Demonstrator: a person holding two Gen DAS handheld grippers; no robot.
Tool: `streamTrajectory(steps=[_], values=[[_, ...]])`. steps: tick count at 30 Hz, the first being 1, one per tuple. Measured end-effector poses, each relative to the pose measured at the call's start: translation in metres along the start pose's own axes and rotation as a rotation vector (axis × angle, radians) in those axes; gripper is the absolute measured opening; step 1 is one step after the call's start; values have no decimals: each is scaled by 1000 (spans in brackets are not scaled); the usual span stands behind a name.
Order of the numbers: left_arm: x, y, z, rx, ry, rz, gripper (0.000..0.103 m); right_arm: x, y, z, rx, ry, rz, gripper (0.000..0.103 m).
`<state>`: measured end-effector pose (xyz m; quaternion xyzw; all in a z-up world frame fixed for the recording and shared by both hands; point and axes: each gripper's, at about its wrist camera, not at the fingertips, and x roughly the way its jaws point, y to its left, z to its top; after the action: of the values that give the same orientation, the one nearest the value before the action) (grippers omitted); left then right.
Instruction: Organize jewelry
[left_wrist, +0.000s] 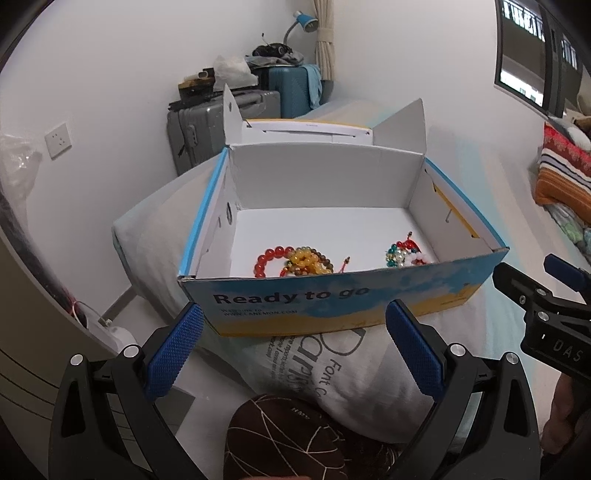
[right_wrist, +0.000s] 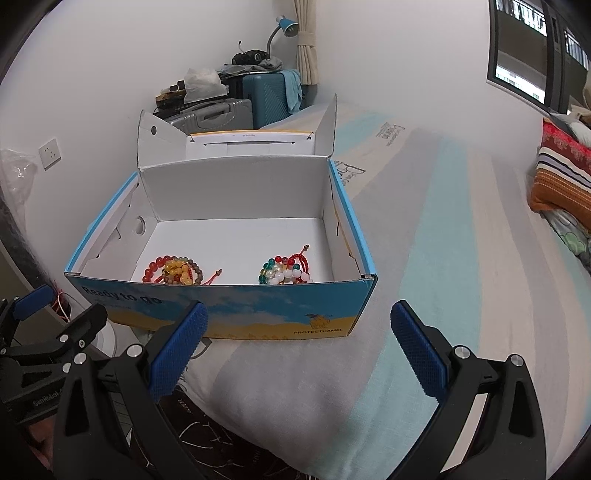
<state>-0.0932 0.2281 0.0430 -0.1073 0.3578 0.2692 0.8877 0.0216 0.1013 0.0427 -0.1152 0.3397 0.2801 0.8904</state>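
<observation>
Nearest the lens, a dark brown fabric with a pale line pattern (left_wrist: 295, 435) is seen at the bottom edge, just in front of the printed pillow (left_wrist: 343, 373) on which the shoebox (left_wrist: 332, 299) is propped. The box is taken here as the landmark. It is stood on the bed (right_wrist: 461, 258) with its lid flaps (left_wrist: 400, 127) folded up and back, presumably so that the interior can be reached from above and from the near side.

The left gripper (left_wrist: 295, 350) is held just short of the box's near wall, its blue-padded fingers (left_wrist: 173, 354) spread wide with nothing between them. The right gripper (right_wrist: 295, 354) is held likewise before the near wall, towards the box's right corner, its jaws also wide apart and empty. Both appear to be parked outside the box rather than reaching in, which suggests a pause between placements or the close of the job.

Inside the box, two groups of jewelry are laid against the near wall. A cluster of red, amber and brown bead bracelets (right_wrist: 173, 271) is kept to the left half of the floor; a second cluster of green, white and red beads with red cord (right_wrist: 286, 271) is kept to the right half, well apart from the first. The separation seems deliberate, as sorting by colour or kind. The far part of the box floor is left bare.

Behind the box, suitcases (right_wrist: 236, 107) are stacked against the wall; a striped cushion (right_wrist: 561, 184) lies far to its right.

No loose jewelry is visible outside the box, so the task is judged nearly or wholly done.
</observation>
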Motion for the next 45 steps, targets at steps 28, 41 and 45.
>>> streamTrajectory(steps=[28, 41, 45], values=[[1, -8, -4, -29, -6, -16, 97, 2, 0, -5, 13, 11, -7, 95], [-2, -12, -4, -17, -12, -20, 97, 2, 0, -5, 14, 12, -10, 95], [-4, -12, -2, -17, -22, -5, 97, 2, 0, -5, 15, 11, -10, 95]])
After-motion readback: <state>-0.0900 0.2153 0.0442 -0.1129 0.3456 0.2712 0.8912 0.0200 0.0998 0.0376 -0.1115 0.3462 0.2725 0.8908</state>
